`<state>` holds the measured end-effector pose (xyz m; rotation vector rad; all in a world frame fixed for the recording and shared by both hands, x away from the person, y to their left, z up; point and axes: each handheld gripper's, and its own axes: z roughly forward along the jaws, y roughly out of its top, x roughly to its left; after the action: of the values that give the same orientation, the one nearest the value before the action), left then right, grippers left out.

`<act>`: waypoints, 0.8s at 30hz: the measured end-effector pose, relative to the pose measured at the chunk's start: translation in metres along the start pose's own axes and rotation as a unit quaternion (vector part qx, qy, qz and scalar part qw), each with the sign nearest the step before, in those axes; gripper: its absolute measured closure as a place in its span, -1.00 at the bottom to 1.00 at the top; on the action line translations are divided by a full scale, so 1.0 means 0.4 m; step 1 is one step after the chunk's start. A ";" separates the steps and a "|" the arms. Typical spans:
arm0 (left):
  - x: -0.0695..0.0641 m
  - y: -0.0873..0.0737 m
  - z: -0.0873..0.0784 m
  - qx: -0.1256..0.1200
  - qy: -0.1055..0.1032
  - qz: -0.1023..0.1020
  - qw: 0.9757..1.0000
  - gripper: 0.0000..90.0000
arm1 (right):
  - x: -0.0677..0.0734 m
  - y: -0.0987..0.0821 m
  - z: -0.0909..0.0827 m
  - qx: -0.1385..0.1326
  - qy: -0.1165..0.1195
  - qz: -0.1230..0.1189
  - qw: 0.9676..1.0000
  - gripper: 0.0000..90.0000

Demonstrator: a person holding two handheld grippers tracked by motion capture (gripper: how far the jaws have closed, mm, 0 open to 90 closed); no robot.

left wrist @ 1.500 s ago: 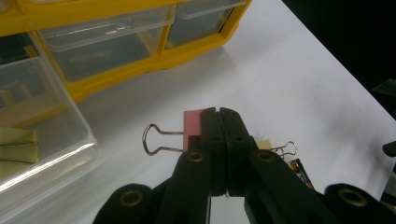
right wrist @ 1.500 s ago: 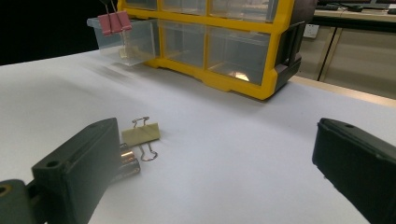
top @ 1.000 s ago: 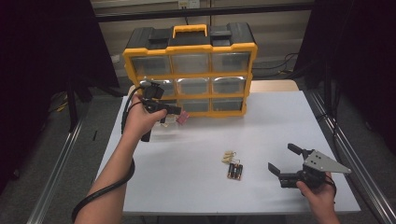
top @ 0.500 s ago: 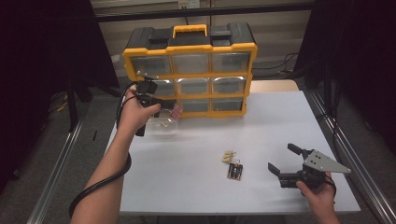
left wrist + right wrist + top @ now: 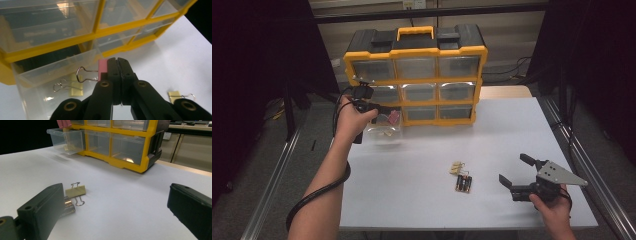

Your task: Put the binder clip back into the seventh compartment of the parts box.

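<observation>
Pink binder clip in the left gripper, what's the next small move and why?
Probably open the jaws to drop it. The left gripper holds the pink binder clip shut, right over the pulled-out clear drawer, where a yellow clip already lies, so releasing should land it inside.

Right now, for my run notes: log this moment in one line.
left gripper shut on pink clip | over open drawer | right gripper open, idle

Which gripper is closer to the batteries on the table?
The right gripper. It rests on the table just beside the batteries, jaws open toward them. The left gripper is far off, over the pulled-out drawer, holding a pink binder clip.
</observation>
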<state>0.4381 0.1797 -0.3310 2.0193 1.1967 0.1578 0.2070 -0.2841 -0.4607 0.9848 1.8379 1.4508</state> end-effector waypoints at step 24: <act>0.002 -0.028 0.028 -0.037 -0.005 -0.010 0.999 0.36 | -0.002 -0.001 -0.001 0.001 0.000 0.001 1.000 -0.98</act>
<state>0.4359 0.1773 -0.3465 1.9420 1.1869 0.1794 0.2071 -0.2848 -0.4609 0.9884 1.8388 1.4517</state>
